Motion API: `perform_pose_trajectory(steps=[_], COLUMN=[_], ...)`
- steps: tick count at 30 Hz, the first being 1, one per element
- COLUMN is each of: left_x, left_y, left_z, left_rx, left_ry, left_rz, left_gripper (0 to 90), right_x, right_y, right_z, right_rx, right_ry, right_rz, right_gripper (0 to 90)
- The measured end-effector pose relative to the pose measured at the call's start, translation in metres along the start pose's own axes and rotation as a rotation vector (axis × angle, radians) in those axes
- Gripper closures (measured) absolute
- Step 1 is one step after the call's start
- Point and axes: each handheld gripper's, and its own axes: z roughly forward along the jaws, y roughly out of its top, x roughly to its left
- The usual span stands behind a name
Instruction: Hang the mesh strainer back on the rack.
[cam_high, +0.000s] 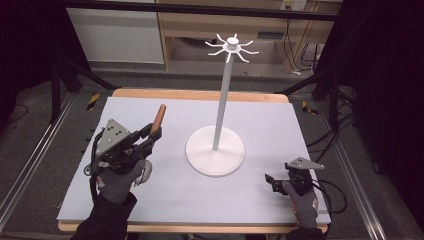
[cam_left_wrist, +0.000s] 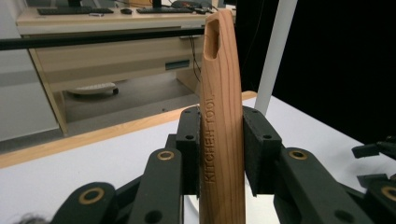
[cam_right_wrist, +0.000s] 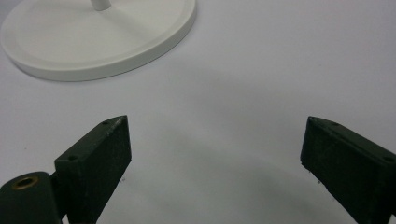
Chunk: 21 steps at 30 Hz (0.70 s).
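Your left gripper (cam_high: 150, 134) sits at the left of the high view, pinching a wooden handle (cam_high: 158, 119) that points up and away from your hand. In the left gripper view the jaws press both sides of that handle, which carries the stamped words KITCHEN TOOL and a slot near its tip. Your right gripper (cam_high: 273, 182) rests low at the lower right of the desk (cam_high: 280, 125), jaws spread wide, holding nothing. The white hook stand (cam_high: 215, 150) stands mid-desk between your hands, apart from both.
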Motion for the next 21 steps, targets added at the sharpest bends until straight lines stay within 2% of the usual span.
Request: perform_pose_trajectory(steps=[21], left_x=[-0.016], left_y=[0.037], left_z=[-0.004], left_rx=[-0.097], left_ry=[-0.029], left_rz=[0.009], left_gripper=[69.7], right_x=[0.0], right_y=[0.0], right_z=[0.001], right_rx=[0.004], right_ry=[0.002], right_rz=[0.001], right_gripper=[9.0])
